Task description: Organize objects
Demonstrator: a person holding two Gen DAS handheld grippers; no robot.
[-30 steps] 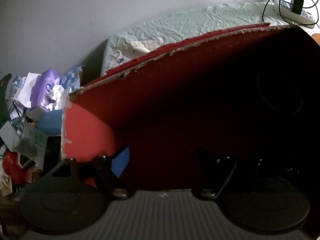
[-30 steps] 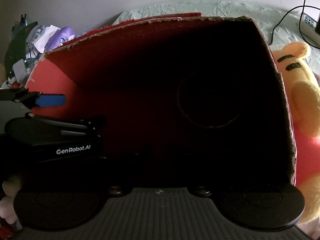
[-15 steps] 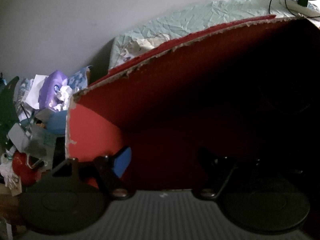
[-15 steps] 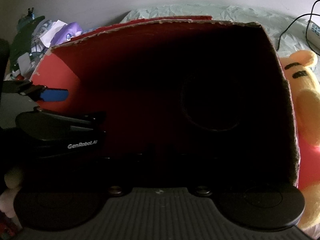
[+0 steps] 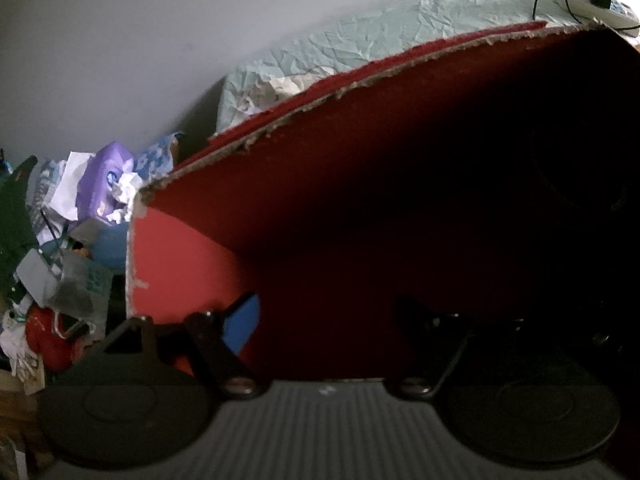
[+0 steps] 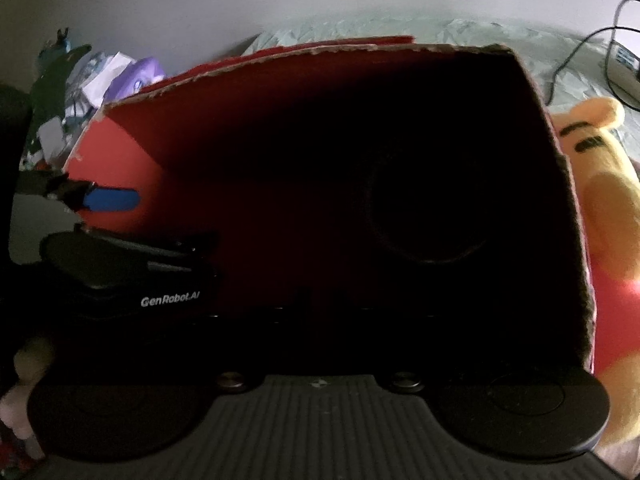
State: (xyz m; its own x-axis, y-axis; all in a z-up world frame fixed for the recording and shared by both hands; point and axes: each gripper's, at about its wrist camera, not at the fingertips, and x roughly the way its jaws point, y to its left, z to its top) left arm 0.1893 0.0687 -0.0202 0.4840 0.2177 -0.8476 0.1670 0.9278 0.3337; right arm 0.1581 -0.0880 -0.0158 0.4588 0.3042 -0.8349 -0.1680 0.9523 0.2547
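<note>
Red box [image 6: 120, 152] lies on its side, mouth toward you, long axis running left–right. Your left gripper [image 5: 320, 320] has its jaws spread, blue fingertip [image 5: 240, 322] at the box's left wall. Right gripper's fingers lost in shadow inside the box: cannot tell. Plush bear [image 6: 604, 200] touches the box's right wall, nearer your right hand.

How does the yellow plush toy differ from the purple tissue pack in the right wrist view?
The yellow plush toy lies right of the red box; the purple tissue pack lies left, behind it. The toy is fuzzy, in a red shirt; the pack is smooth. Both are outside the box.
</note>
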